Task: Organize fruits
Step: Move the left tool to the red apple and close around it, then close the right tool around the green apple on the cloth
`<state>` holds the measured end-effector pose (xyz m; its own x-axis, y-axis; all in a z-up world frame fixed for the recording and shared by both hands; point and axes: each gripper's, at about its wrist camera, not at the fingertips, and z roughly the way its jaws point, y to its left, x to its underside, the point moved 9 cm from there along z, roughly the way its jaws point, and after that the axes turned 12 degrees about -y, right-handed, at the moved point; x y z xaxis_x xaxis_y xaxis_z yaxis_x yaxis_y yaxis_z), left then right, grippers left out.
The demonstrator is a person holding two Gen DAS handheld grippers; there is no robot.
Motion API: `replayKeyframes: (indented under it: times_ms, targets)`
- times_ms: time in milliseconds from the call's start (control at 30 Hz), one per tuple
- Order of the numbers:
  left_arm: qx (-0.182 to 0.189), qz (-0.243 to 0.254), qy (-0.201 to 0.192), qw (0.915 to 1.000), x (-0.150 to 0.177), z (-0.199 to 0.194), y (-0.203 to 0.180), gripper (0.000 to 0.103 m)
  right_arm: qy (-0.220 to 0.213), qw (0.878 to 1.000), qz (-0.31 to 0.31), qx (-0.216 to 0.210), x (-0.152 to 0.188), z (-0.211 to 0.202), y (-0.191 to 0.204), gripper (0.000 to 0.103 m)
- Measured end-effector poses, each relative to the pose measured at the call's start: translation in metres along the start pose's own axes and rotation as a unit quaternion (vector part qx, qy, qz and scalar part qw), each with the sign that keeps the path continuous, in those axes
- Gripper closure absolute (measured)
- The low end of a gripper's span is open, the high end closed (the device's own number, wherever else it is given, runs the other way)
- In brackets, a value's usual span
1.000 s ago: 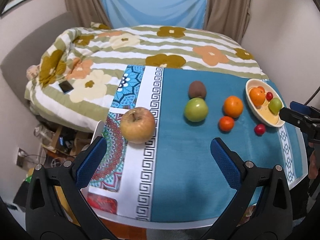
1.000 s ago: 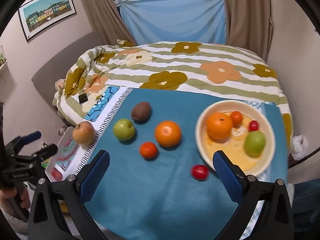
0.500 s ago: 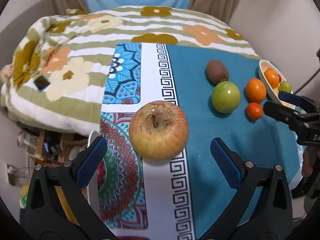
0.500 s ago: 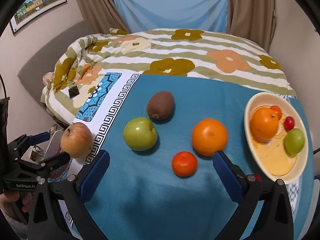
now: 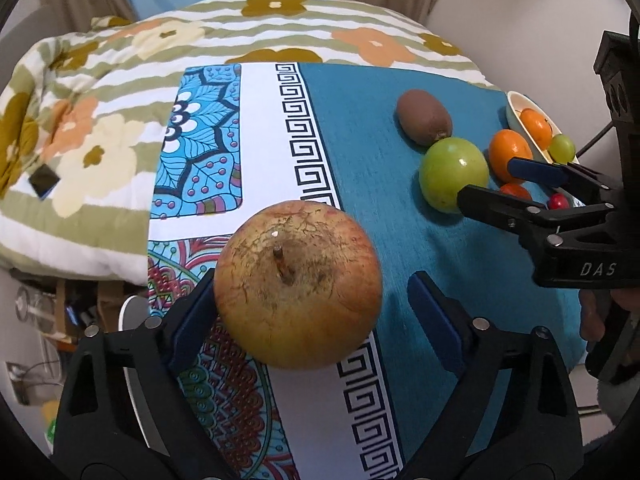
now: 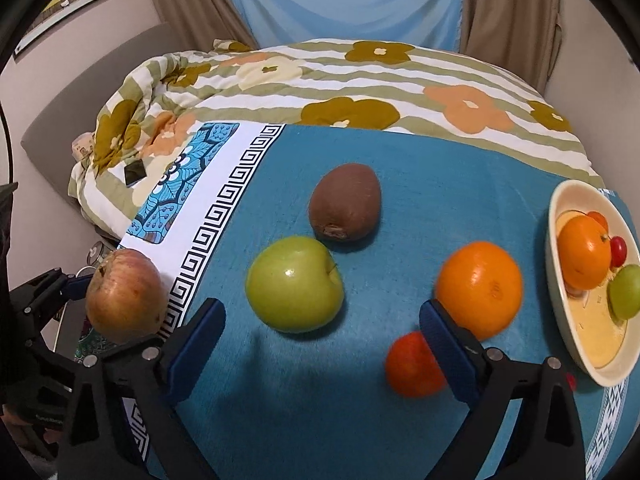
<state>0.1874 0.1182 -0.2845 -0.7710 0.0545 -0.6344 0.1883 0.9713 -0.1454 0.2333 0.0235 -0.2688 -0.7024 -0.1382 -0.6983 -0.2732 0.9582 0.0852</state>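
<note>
On the worktop's patterned cloth edge, the russet apple (image 5: 297, 285) sits between the left gripper (image 5: 312, 312) jaws, which have just been closing but remain spread; the left pad is at its skin, contact unclear, the right pad clear of it. Right gripper (image 6: 320, 340) jaws, also just narrowing, stand spread and empty near the green apple (image 6: 294, 282), with kiwi (image 6: 345, 201), orange (image 6: 479, 289) and small tangerine (image 6: 412, 364) on blue cloth. Cream bowl (image 6: 560, 216) at right holds more fruit.

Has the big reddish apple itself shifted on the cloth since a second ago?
No. The reddish apple still sits on the black key-pattern border; only the left hand-held gripper came down around it, jaws just closing, right pad clear.
</note>
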Motion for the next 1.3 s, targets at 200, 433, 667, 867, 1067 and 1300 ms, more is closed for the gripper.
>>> replayKeyframes:
  times_ms: [200, 433, 667, 867, 1067, 1300]
  targets:
    - [-0.006, -0.001, 0.003, 1.0, 0.0, 0.004, 0.006, 0.025, 0.013, 1.0, -0.014, -0.005, 0.002, 0.012, 0.007, 0.017]
    - [-0.009, 0.003, 0.003, 0.9999, 0.001, 0.004, 0.007, 0.025, 0.014, 1.0, -0.018, -0.005, 0.003, 0.016, 0.011, 0.019]
    - [-0.019, 0.022, 0.003, 0.9996, 0.001, 0.003, 0.004, 0.025, 0.022, 0.999, -0.027, -0.011, 0.007, 0.023, 0.015, 0.033]
    - [-0.025, 0.019, 0.004, 0.9995, 0.004, 0.001, 0.005, 0.025, 0.024, 0.999, -0.032, -0.015, 0.007, 0.028, 0.016, 0.041]
    - [-0.034, 0.012, 0.004, 0.9993, 0.007, -0.002, 0.004, 0.025, 0.021, 0.998, -0.051, -0.024, 0.008, 0.029, 0.021, 0.05]
    - [-0.051, -0.001, -0.007, 0.9987, 0.006, -0.019, -0.002, 0.025, 0.007, 0.997, -0.054, -0.047, 0.005, 0.013, 0.022, 0.05]
